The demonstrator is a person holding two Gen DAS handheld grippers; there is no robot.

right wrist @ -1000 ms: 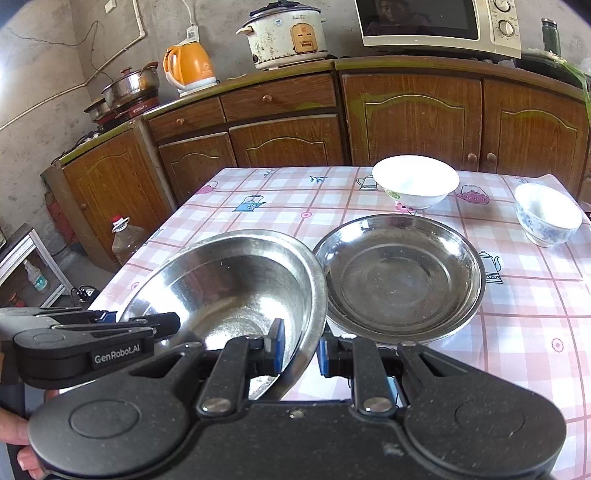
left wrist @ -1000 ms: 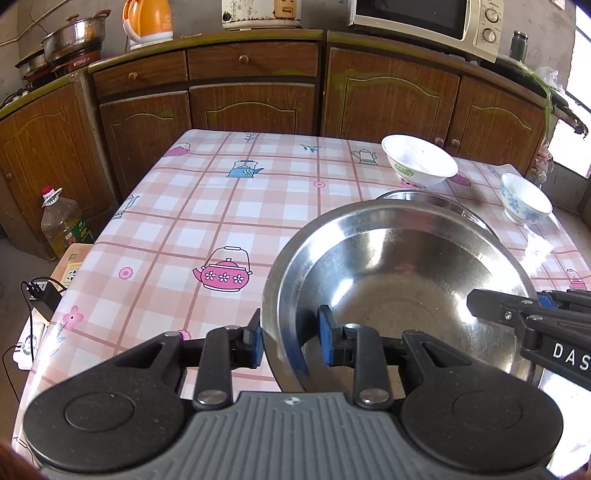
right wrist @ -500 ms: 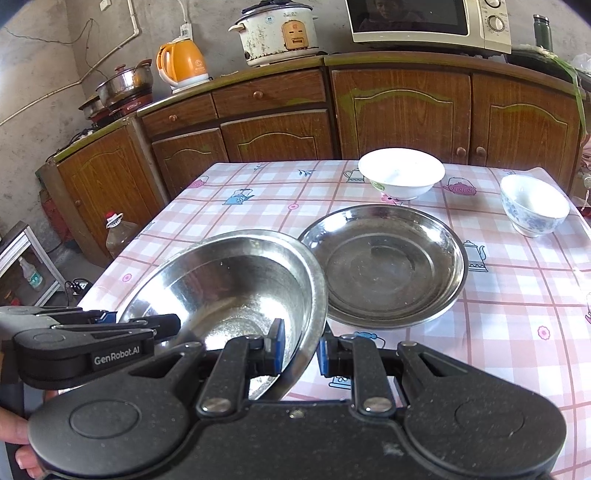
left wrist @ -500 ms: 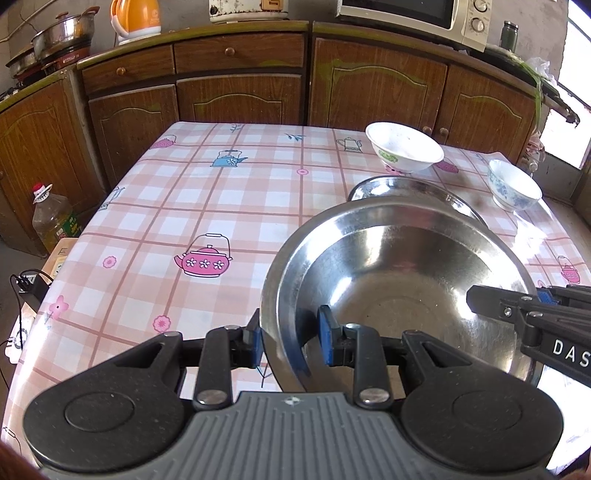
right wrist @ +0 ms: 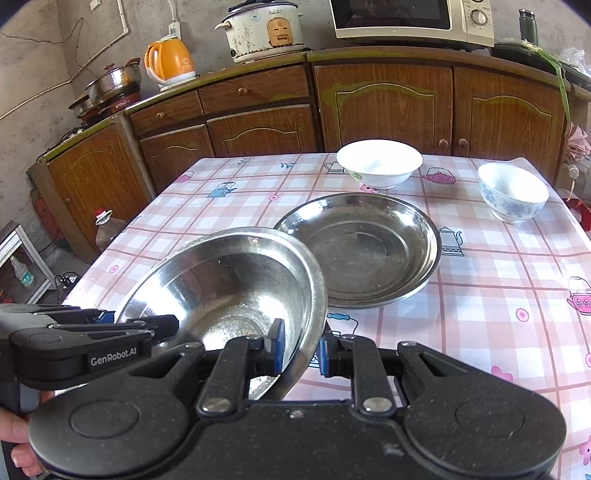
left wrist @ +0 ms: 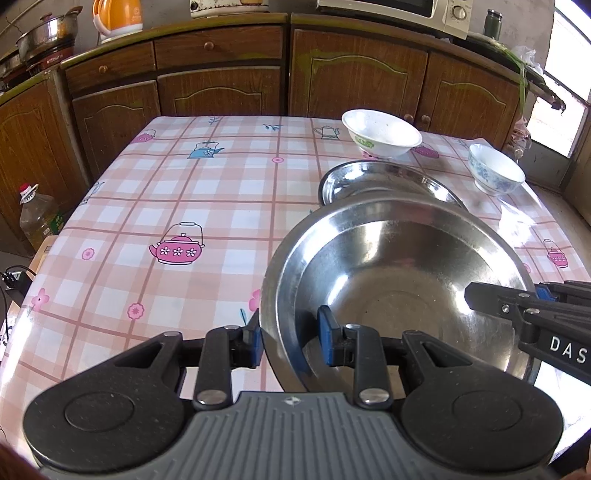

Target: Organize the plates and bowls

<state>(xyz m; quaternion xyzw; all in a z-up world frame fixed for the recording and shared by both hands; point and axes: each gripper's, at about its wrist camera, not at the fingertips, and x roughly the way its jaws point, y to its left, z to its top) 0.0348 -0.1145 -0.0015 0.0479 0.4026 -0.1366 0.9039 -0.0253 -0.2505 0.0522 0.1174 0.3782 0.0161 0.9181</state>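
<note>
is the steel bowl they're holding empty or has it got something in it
Empty. The steel bowl, gripped at its rim by the left gripper and the right gripper, shows only bare shiny metal inside in both views.

steel bowl (right wrist: 236,291) held above table

Home kitchen: cabinets (right wrist: 380,107), microwave (right wrist: 410,18), kettle (right wrist: 170,62).

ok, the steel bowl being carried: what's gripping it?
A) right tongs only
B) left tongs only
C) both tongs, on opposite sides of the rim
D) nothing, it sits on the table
C: the left tongs and right tongs each clamp the rim of the steel bowl from opposite sides.
</note>
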